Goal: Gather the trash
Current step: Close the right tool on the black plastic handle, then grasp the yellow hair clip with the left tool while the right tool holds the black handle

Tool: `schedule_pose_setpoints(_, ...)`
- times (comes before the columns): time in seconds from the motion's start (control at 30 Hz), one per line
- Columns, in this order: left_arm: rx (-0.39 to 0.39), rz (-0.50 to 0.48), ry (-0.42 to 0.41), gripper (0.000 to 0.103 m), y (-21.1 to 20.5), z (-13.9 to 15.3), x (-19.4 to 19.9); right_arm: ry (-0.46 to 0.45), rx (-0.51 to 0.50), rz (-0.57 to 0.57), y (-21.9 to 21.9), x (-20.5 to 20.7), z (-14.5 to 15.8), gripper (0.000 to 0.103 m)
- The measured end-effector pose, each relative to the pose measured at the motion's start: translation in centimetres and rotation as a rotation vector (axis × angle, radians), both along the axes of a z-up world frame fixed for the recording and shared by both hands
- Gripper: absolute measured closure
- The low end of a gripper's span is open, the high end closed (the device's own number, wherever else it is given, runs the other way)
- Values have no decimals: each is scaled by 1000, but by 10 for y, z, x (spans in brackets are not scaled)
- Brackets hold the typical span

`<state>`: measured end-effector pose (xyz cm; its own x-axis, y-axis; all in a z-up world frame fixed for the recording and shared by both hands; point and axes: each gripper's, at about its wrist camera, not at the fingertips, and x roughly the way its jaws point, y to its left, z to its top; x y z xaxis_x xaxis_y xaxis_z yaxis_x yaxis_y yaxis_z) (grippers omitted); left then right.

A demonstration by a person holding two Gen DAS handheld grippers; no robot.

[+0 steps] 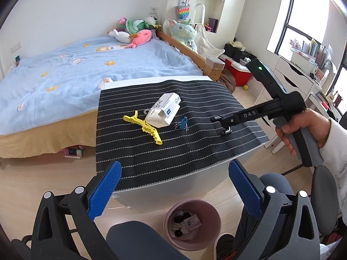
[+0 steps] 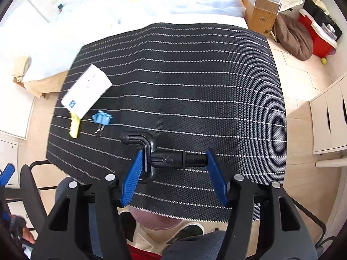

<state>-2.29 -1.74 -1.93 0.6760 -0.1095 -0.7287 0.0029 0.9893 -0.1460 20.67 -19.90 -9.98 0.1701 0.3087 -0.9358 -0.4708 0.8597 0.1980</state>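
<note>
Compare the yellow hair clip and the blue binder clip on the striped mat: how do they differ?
The yellow hair clip is long and toothed; the blue binder clip is short and compact with thin wire handles. The hair clip is far longer. The hair clip lies against the white carton; the binder clip lies apart from it, nearer the right gripper. Both lie flat on the striped mat, ungrasped.

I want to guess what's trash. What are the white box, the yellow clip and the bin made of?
Box: looks like thin cardboard, matte white with print and an open end. Yellow clip: likely plastic, smooth, evenly coloured, with moulded teeth. Bin: probably plastic, with a smooth, dull pink wall.
</note>
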Motion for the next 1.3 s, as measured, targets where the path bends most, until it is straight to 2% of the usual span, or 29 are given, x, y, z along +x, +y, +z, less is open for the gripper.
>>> schedule_pose_setpoints(0.17,3,1,10,8,4,4,15,-16,22,9,-4,-9,10,44)
schedule_pose_setpoints(0.37,3,24,70,8,14,-2,52,-27,41,15,-8,-12,16,44)
schedule_pose_setpoints(0.73,42,103,219,8,30,-43,115,-37,55,15,-15,-12,19,44)
schedule_pose_setpoints(0.9,65,147,293,8,34,-66,134,-37,58,13,-16,-11,19,44)
schedule_pose_setpoints(1.03,77,179,314,8,35,-77,139,-35,59,13,-17,-11,19,44)
schedule_pose_setpoints(1.07,79,187,316,10,36,-79,140,-34,59,13,-17,-11,18,44)
schedule_pose_setpoints(1.1,81,191,319,18,36,-81,141,-34,58,13,-17,-11,18,44)
schedule_pose_setpoints(1.27,85,212,330,38,36,-87,143,-30,62,17,-14,-11,16,44)
schedule_pose_setpoints(1.3,87,212,324,45,36,-86,142,-30,62,18,-14,-11,16,44)
